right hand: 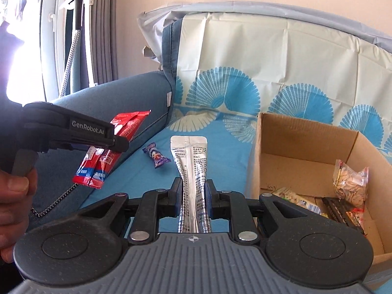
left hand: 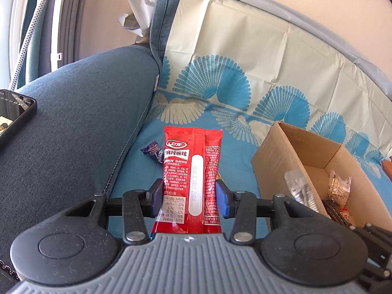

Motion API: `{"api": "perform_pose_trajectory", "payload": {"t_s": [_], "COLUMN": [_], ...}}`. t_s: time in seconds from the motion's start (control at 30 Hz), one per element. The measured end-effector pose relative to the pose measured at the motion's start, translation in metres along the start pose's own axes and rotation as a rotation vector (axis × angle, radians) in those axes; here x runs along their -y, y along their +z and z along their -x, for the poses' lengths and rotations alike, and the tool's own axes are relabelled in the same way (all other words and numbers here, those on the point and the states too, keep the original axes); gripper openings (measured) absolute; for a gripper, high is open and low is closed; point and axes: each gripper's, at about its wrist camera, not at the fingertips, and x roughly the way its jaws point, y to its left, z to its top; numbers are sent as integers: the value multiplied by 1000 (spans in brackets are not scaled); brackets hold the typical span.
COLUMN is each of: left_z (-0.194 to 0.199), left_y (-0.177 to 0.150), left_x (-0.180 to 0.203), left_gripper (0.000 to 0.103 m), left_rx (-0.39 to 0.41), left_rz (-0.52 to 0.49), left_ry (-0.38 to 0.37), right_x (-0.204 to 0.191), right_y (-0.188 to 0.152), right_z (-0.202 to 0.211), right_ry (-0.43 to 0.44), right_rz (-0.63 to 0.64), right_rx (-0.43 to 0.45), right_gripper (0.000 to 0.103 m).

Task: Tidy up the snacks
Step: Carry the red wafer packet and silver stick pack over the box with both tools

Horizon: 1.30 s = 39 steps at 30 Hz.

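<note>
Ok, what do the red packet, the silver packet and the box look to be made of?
Red packet: glossy printed plastic film, going by its sheen and crimped back seam.
Silver packet: looks like metallised foil laminate, mirror-bright and creasing where it is pinched.
Box: plain brown cardboard, matte, with raw cut edges; probably corrugated.
</note>
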Motion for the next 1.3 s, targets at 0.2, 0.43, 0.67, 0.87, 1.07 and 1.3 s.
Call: {"api": "perform_pose_trajectory", "payload": {"t_s": [0.2,0.43,0.67,0.87,1.07,1.3], "left_z": [-1,-3,-5,-8,1,3], "left_y": [5,7,6,5,-2,-13], "left_x": [-1,8,25,48,97,140], "left_gripper": [49,49,49,49,49,49], "left_rx": [-7,-10,-5,28,144,195], "left_rz": [15,9,-28,-67,-215,-283], "left_ry": [3,-8,-17,-22,-77,-179], "right_x": [16,65,121,139,166,201], "right_y": [22,61,54,45,37,24], "right_z": [14,30,28,41,52,70], "right_ry": [8,11,-88,-173,-264,-358], "right_rz": [-41,-77,-123,-114,-95,-129], "right_rx": [58,110,101,132,137,141], "right_gripper": [20,20,20,20,20,20]}}
